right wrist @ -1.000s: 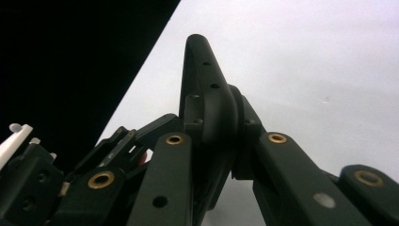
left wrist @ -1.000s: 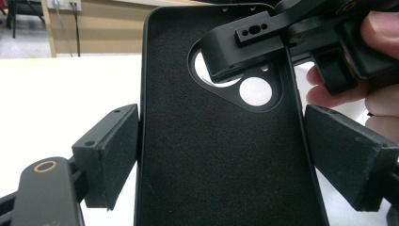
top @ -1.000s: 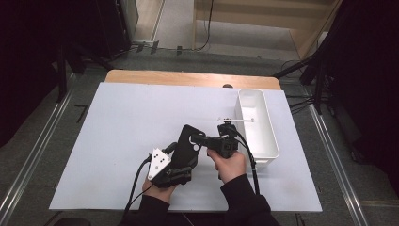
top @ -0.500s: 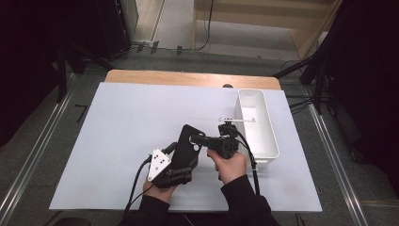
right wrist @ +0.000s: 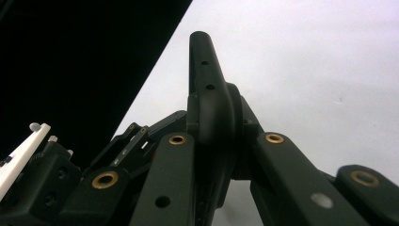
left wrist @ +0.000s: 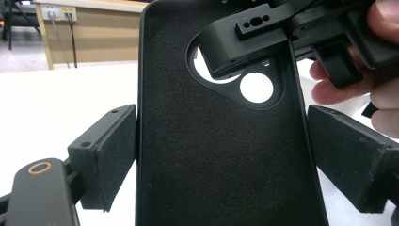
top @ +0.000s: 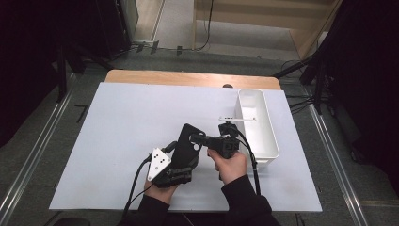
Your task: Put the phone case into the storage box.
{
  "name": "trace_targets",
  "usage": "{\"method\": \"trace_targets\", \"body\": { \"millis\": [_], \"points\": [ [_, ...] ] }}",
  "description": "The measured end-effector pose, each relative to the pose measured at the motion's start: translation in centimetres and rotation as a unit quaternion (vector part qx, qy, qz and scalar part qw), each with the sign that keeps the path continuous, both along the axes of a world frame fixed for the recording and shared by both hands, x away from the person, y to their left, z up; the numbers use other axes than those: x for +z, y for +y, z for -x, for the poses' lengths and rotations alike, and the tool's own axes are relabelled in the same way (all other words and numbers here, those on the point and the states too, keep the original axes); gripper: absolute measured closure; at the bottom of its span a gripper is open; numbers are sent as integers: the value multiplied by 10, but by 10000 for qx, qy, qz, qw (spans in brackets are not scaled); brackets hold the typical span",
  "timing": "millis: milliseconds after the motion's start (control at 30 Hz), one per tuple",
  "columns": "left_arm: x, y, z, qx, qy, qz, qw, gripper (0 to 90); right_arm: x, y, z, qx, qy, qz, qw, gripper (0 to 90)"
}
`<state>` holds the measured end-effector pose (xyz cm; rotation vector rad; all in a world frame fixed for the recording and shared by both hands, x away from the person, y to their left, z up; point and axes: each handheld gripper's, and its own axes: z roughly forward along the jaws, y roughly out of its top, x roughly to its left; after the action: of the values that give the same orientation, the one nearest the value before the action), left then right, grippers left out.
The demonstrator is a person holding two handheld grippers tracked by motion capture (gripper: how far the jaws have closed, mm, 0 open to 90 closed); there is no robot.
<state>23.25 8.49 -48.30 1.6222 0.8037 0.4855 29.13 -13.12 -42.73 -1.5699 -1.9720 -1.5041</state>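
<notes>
At the near edge of the white mat (top: 117,122), the person's two sleeved forearms come in side by side. The left gripper (top: 181,157) has its jaws clamped on the long edges of a black phone case (top: 188,146); the left gripper view shows the case's felt-lined inside between the pads (left wrist: 106,150), each pad pressing against a side wall, with the camera cut-out toward the top. Just right of it, the right hand (top: 228,165) holds the right gripper (top: 195,138), which points left across the case. Its jaws are fully together, and their tips sit at the camera cut-out at the case's far end; in the left gripper view they seem to poke through that opening, though the angle makes the depth hard to judge. Farther off and to the right, a long white tray (top: 270,141) lies lengthwise on the mat. Beyond the mat's far edge a strip of wooden tabletop (top: 188,77) shows.
</notes>
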Motion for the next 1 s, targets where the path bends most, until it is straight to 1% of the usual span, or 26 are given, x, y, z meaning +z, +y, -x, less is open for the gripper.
{"method": "trace_targets", "body": {
  "millis": [33, 67, 100, 133, 167, 200, 233, 333, 367, 433, 467, 500, 567, 633, 667, 700, 733, 767, 800, 900, 967, 1000],
  "points": [
    [0, 0, 0, -10, 38, 20, 10000, 93, 0, 0, 0, 9, -20, -4, 10000, 801],
    [1, 0, 0, 1, 67, 34, 10000, 33, 1, 0, 0, 11, -22, 15, 10000, 802],
    [1, -1, 0, -57, 76, 38, 9999, 14, 1, 0, 0, 8, -64, 28, 10000, 801],
    [1, -1, 0, -124, 68, -27, 9999, 14, 1, 0, 0, 17, -76, 42, 10000, 801],
    [2, -2, 1, -92, 44, -154, 9998, 14, 2, 0, 1, 29, -69, 90, 9999, 801],
    [2, -4, 2, -94, -25, -189, 9998, 14, 2, 0, 1, 21, -92, 149, 9998, 801],
    [3, -4, 2, -135, -54, -214, 9997, 14, 2, 1, 1, 9, -102, 195, 9998, 801],
    [4, -5, 3, -221, -2, -201, 9996, 14, 2, -1, 0, 2, -173, 230, 9996, 801],
    [4, -5, 2, -245, 43, -219, 9994, 14, 2, -2, 1, -25, -164, 245, 9996, 801],
    [4, -5, 0, -279, 135, -192, 9993, 14, 3, -3, 0, -78, -219, 297, 9993, 801],
    [5, -4, -1, -293, 164, -193, 9992, 15, 4, -5, 0, -86, -242, 366, 9990, 801],
    [5, -4, -1, -306, 177, -152, 9993, 15, 4, -6, 0, -116, -265, 367, 9989, 801],
    [6, -1, -3, -319, 217, -164, 9991, 17, 6, -8, 1, -139, -336, 433, 9984, 801],
    [8, 1, -6, -347, 254, -112, 9990, 36, 7, -10, 2, -183, -418, 541, 9975, 801],
    [8, 2, -7, -356, 283, -94, 9989, 36, 8, -11, 3, -220, -512, 602, 9966, 801],
    [9, 3, -8, -438, 328, -98, 9985, 101, 10, -12, 5, -276, -642, 737, 9948, 801],
    [9, 5, -10, -561, 388, -72, 9976, 142, 11, -12, 6, -302, -686, 778, 9941, 801],
    [9, 6, -12, -617, 459, -123, 9970, 142, 11, -12, 6, -302, -686, 778, 9941, 801],
    [10, 7, -14, -606, 494, -163, 9968, 141, 12, -13, 7, -310, -756, 814, 9933, 801],
    [11, 12, -20, -644, 696, -115, 9954, 141, 15, -13, 9, -309, -969, 902, 9907, 801],
    [13, 15, -23, -626, 748, -163, 9951, 143, 16, -13, 10, -238, -1130, 970, 9886, 801],
    [14, 16, -23, -578, 721, -236, 9954, 148, 16, -13, 11, -232, -1158, 987, 9881, 801]
  ]
}}
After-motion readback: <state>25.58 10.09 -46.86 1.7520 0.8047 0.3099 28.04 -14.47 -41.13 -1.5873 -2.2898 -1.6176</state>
